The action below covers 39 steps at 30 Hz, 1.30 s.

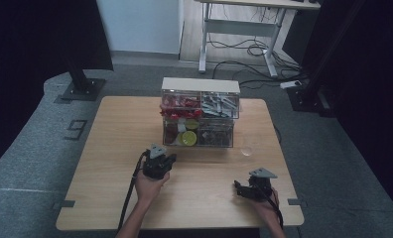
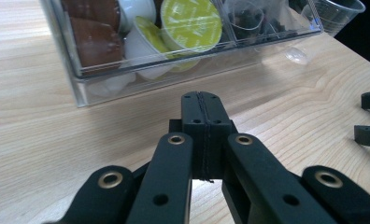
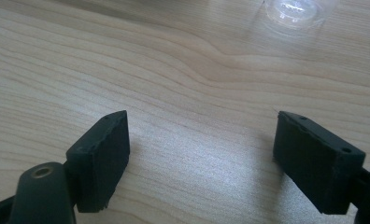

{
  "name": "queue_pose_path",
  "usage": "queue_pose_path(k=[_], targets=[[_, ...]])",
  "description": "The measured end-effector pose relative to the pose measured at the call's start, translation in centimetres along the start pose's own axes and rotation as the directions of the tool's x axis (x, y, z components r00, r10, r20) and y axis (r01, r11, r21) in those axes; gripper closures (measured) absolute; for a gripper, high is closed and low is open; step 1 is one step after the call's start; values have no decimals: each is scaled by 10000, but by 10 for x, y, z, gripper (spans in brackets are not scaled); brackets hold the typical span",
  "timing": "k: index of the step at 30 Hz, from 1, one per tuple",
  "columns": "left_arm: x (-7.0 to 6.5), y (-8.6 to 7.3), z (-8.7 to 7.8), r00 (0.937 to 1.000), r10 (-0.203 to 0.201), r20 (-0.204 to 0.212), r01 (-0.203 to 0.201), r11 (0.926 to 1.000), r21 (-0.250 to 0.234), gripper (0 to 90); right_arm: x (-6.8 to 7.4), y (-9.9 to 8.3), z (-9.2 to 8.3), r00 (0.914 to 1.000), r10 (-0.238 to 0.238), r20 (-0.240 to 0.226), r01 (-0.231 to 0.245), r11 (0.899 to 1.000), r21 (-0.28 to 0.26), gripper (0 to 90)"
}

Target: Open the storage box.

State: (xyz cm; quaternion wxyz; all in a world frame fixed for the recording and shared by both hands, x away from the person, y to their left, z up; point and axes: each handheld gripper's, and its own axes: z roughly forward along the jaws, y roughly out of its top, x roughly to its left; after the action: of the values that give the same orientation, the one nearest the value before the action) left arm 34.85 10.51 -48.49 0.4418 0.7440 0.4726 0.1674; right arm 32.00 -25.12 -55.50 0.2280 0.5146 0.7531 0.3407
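Left gripper point(image 2: 205, 109), jaws pressed together, faces the clear drawer organizer point(image 1: 199, 111) at twelve o'clock. Right gripper point(image 3: 199, 158), jaws apart, sits below what looks like a plastic cup point(image 1: 247, 149).

One wooden table point(image 1: 110, 163); one clear drawer organiser point(image 1: 200, 113), centre frame; one clear plastic cup point(image 1: 247, 149); two grippers, left gripper point(image 1: 160, 161), right gripper point(image 1: 244, 188)

The right gripper point(image 3: 199, 158) hangs low over the wooden table point(image 3: 150, 70), its two black jaws spread wide with only bare wood grain between them. A clear plastic cup point(image 3: 295, 11) stands on the table well beyond them.
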Motion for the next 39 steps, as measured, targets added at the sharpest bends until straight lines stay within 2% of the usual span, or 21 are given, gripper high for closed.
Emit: queue_pose_path(k=[13,20,29,39], targets=[[-1,3,17,10000,-14,29,13,9996,297,900,0,0,0,10000,-2,-2,2,10000,-1,191],[3,6,24,9998,-194,-20,195,9990,409,900,0,0,0,10000,-1,0,1,10000,-1,191],[6,13,29,9997,-186,-177,194,9989,436,900,0,0,0,10000,-4,5,4,10000,-5,192],[12,13,42,9993,-329,-165,339,9974,635,900,0,0,0,10000,2,7,-2,10000,-1,192]])
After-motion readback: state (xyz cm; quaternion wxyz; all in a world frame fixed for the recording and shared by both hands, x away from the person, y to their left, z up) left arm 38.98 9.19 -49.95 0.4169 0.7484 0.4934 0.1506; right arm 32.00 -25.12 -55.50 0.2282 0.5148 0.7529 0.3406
